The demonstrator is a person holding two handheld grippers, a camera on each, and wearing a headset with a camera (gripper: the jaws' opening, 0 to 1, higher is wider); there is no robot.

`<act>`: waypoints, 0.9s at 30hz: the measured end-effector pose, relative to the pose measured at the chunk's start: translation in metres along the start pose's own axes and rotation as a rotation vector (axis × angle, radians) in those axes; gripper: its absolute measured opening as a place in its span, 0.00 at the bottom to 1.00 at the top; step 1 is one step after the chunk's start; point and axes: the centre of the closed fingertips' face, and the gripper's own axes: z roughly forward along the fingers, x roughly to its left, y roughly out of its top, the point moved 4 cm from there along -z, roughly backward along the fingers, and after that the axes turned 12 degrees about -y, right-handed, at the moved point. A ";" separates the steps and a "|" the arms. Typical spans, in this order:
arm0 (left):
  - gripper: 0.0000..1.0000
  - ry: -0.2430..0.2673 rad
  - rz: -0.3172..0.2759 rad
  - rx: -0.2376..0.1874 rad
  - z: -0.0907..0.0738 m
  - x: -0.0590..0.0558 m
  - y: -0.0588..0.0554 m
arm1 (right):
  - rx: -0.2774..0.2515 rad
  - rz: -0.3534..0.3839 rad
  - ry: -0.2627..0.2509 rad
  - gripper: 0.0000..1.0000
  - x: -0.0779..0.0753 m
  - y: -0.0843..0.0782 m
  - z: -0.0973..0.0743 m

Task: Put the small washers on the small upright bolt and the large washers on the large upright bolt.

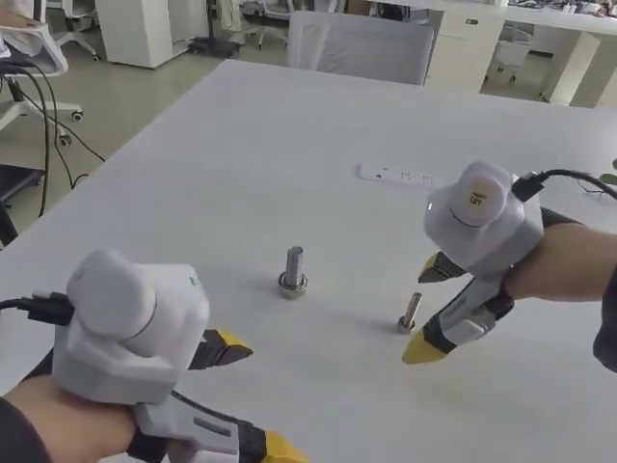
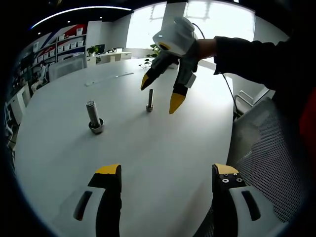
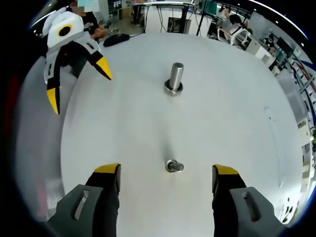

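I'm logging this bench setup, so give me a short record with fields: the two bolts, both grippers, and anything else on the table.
large bolt: upright on the white table, with a metal ring around its base
small bolt: upright, apart from the large bolt, just ahead of the right gripper's tips
left gripper: open, holding nothing, above the table's near side
right gripper: open, holding nothing, jaws angled down beside the small bolt, not touching it
other: white power strip lying farther back on the table

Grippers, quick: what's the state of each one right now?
Left gripper: open, holding nothing.
Right gripper: open, holding nothing.
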 end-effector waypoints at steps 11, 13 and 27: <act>0.75 0.004 -0.003 -0.016 -0.001 0.002 0.004 | -0.141 0.144 -0.048 1.00 0.004 0.002 -0.015; 0.75 0.005 -0.003 -0.018 -0.001 0.002 0.005 | -0.150 0.154 -0.054 1.00 0.006 0.000 -0.019; 0.76 0.031 -0.004 -0.064 -0.011 0.004 0.011 | -0.276 0.242 -0.127 1.00 0.025 0.004 -0.060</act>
